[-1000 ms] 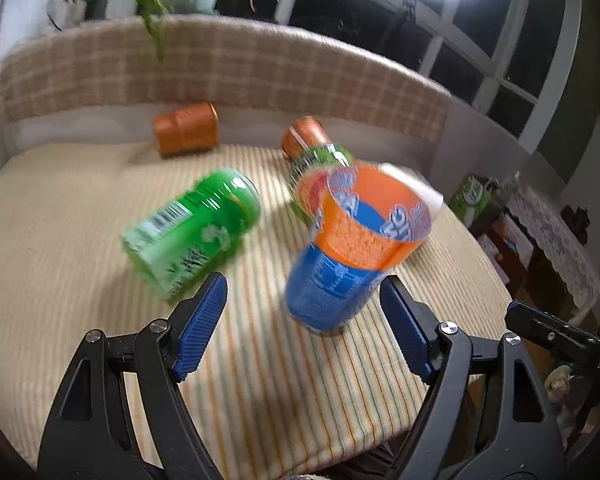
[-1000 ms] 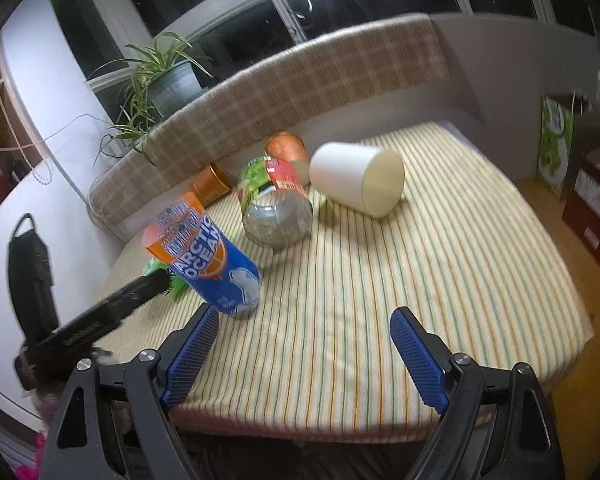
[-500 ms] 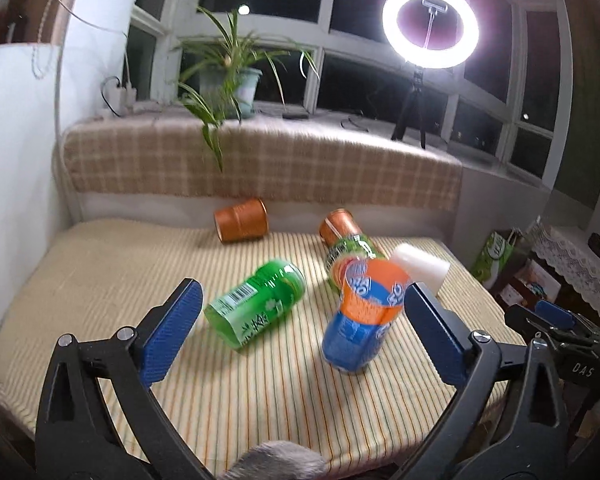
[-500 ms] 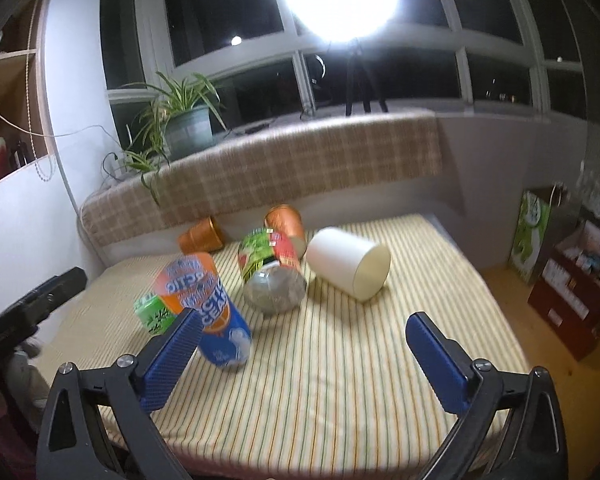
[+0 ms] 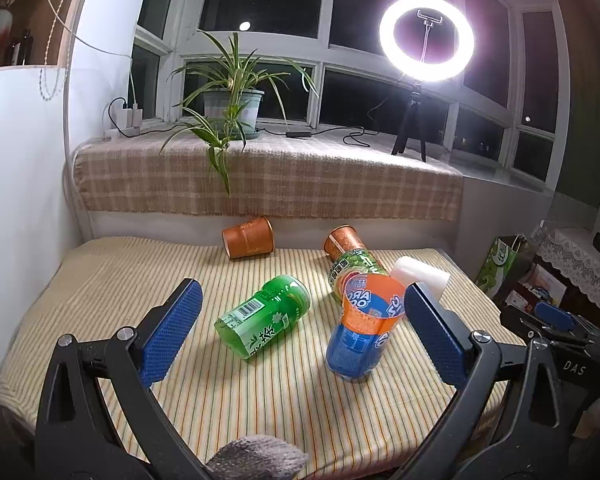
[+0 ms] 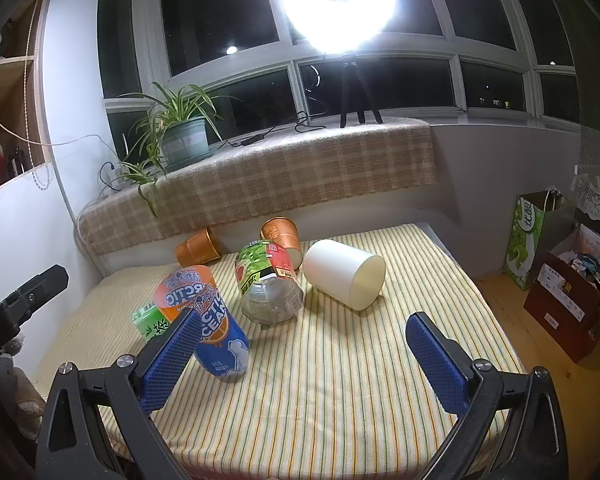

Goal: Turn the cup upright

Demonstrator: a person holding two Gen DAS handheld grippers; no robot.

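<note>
An orange-and-blue cup stands upright, leaning a little, on the striped cloth; it also shows in the right wrist view. My left gripper is open and empty, held back from the cup. My right gripper is open and empty, with the cup just beyond its left finger. A green cup, a clear cup with a green and red label, a white cup and two orange cups lie on their sides.
The striped table ends at a low ledge with a checked cloth behind. A potted plant and a ring light stand on the ledge. Boxes and a green bag sit on the floor at right.
Both grippers have pulled back and up from the table. The orange-and-blue cup stays standing where the left gripper was close around it a second ago.
</note>
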